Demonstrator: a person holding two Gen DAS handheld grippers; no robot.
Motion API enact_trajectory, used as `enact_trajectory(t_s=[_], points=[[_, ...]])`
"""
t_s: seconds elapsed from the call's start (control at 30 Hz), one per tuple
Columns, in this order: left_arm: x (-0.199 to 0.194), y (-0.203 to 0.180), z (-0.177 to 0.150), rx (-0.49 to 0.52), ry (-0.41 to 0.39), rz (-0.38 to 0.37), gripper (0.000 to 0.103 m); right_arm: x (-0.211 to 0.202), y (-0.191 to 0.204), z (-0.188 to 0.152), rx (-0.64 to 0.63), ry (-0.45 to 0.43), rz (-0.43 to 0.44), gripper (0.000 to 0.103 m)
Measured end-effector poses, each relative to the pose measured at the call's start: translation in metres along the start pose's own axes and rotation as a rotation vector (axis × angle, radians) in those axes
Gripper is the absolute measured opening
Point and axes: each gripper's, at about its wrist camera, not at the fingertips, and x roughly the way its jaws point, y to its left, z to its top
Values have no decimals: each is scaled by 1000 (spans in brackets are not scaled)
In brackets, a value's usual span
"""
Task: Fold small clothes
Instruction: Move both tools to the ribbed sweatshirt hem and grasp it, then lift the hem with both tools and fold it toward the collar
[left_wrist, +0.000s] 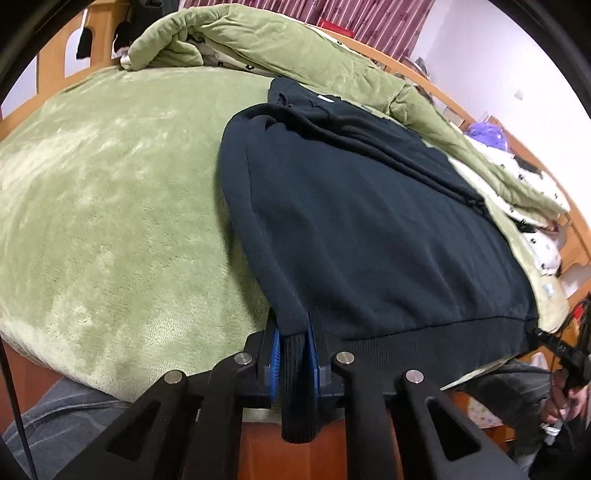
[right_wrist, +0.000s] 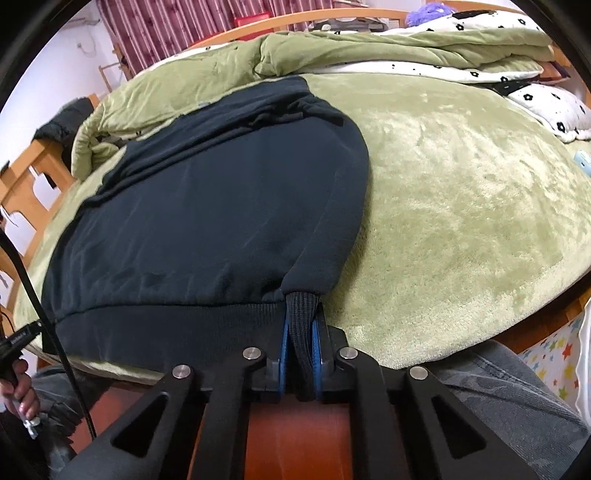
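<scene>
Now you hold the dark sweatshirt (left_wrist: 369, 229) by its ribbed hem, one corner in each tool. The left tool (left_wrist: 293, 354) is closed tight on the left hem corner, and the right tool (right_wrist: 300, 354) is closed tight on the right one; thick bunched rib fills the gap between the blue pads (left_wrist: 274, 354) of each. The body of the garment lies flat ahead of both tools on the green blanket (left_wrist: 110, 206) of the bed, with the neck part at the far end.

The main risk is the grip. The rib is folded thick inside each tool, so a layer can slip out if you pull hard, and then only one layer comes with you. If you lift one tool faster than the other, the hem goes crooked and the fold lands skewed. The plush blanket can also drag on the fabric, so the lower layer can wrinkle under the fold.

The bed edge is directly under both tools, so part of the hem hangs near it; pulling back toward you can take the garment off the bed. Ahead, beyond the neck, the rumpled quilt (right_wrist: 369, 48) lies close, so keep the fold short of it. Outward of the left tool, and outward of the right tool, the blanket is open.
</scene>
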Motion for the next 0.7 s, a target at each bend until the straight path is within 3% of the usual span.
enact_trajectory(t_s=[0.13, 0.33, 0.7], points=[[-10, 5, 2, -41, -22, -43, 12, -12, 2, 0, -5, -29, 4, 9], [-36, 1, 1, -28, -70, -75, 12, -42, 0, 3, 30, -84, 80, 9], [-76, 3, -3, -21, -131, -80, 12, -79, 0, -9, 32, -137, 133, 8]])
